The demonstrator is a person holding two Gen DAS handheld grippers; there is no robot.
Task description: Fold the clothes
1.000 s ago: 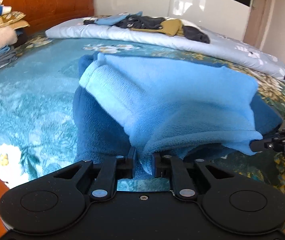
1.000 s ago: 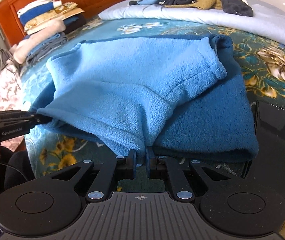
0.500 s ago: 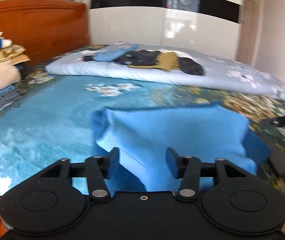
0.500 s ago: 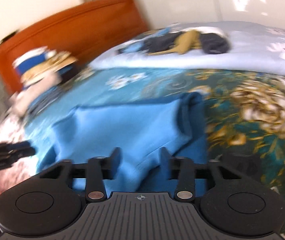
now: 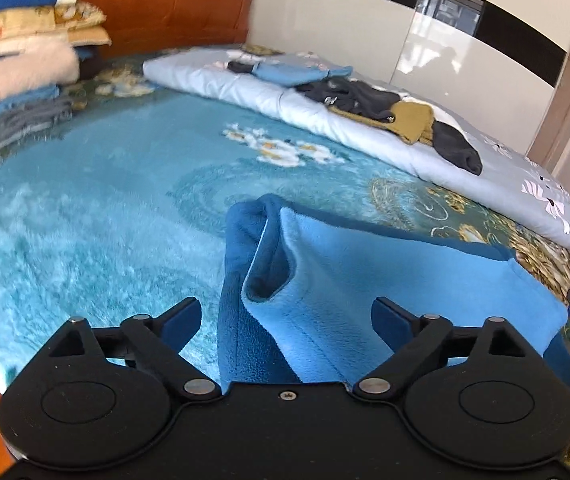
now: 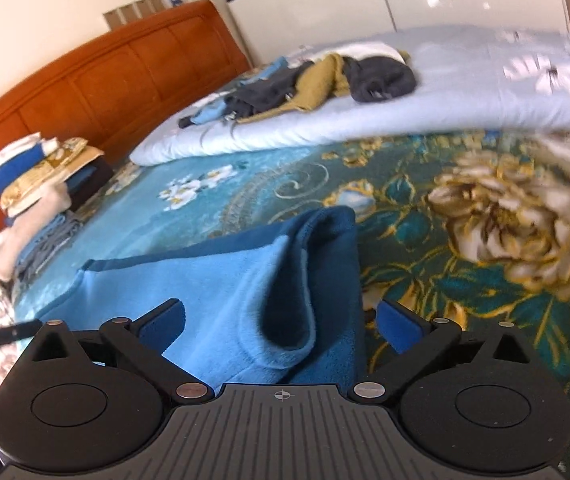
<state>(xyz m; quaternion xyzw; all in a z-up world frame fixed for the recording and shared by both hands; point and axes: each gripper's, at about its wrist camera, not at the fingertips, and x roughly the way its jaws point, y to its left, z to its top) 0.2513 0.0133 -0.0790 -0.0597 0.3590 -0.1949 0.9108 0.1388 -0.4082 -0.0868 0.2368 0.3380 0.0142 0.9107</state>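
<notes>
Jaws of the left gripper [image 5: 285, 322] stand wide apart and grip nothing; in the left wrist view the blue fleece garment [image 5: 385, 292] lies on the bed [image 5: 105, 208] directly ahead of them, its paler inner face folded over the darker outer layer, with a cuff-like opening [image 5: 269, 264] at its left end gaping upward. A heap of loose clothes [image 5: 365, 100] rests on the pale quilt [image 5: 485, 168] beyond, and a stack of folded textiles [image 5: 17, 60] sits by the headboard at far left. In the right wrist view the jaws of the right gripper [image 6: 281, 320] are likewise spread and empty, straddling the garment's right end, where the dark layer [image 6: 337, 248] rolls up into a ridge beside the floral blanket. The tip of the left gripper shows at the left edge of this view. Judgement: the garment lies part-folded, and the scene fits either a pause between folds or a release after the last one. Should another fold follow, each gripper ought to pinch both layers together at matching corners, close to the edge, and lift evenly so that the upper layer does not slide; the gaping cuff and the rolled ridge want flattening, since fleece bulks readily.
</notes>
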